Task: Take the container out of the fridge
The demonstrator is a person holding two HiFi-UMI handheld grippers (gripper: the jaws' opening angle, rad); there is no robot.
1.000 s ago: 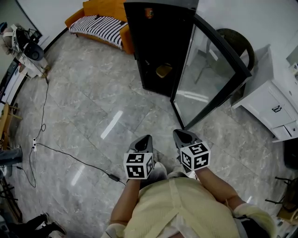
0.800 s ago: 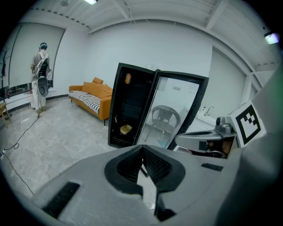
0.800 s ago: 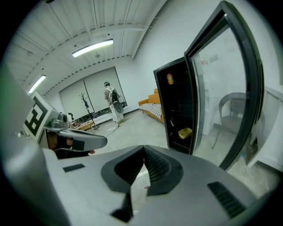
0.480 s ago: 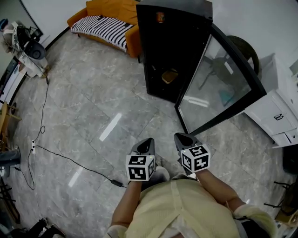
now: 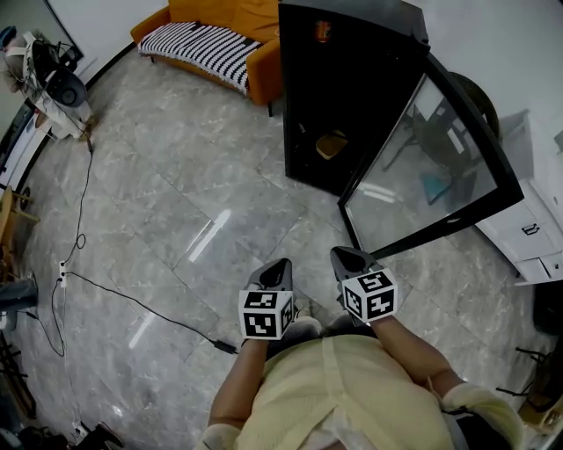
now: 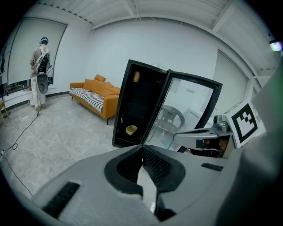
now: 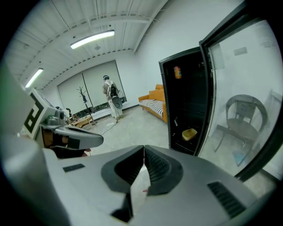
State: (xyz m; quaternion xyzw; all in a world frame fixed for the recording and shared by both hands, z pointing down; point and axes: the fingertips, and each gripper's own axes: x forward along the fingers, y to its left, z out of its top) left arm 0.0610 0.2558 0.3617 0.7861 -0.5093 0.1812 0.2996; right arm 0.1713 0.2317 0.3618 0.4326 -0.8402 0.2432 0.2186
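A black fridge (image 5: pixel 347 79) is seen standing on the grey stone floor (image 5: pixel 176 193), and its glass door (image 5: pixel 431 167) is swung wide open to the right. A small yellow container (image 5: pixel 332 145) is seen low inside the fridge, on a shelf near the bottom. The left gripper (image 5: pixel 280 264) and the right gripper (image 5: pixel 339 256) are held side by side, close to the person's body and well apart from the fridge. The jaws of the left gripper are pressed together at the tips, and nothing is held between them. The jaws of the right gripper are pressed together too, and nothing is held there either. An orange sofa (image 5: pixel 224 26) with a striped cover is placed behind the fridge, by the wall. A black cable (image 5: pixel 132 299) is laid across the floor on the left. A white cabinet (image 5: pixel 532 224) is seen on the right.
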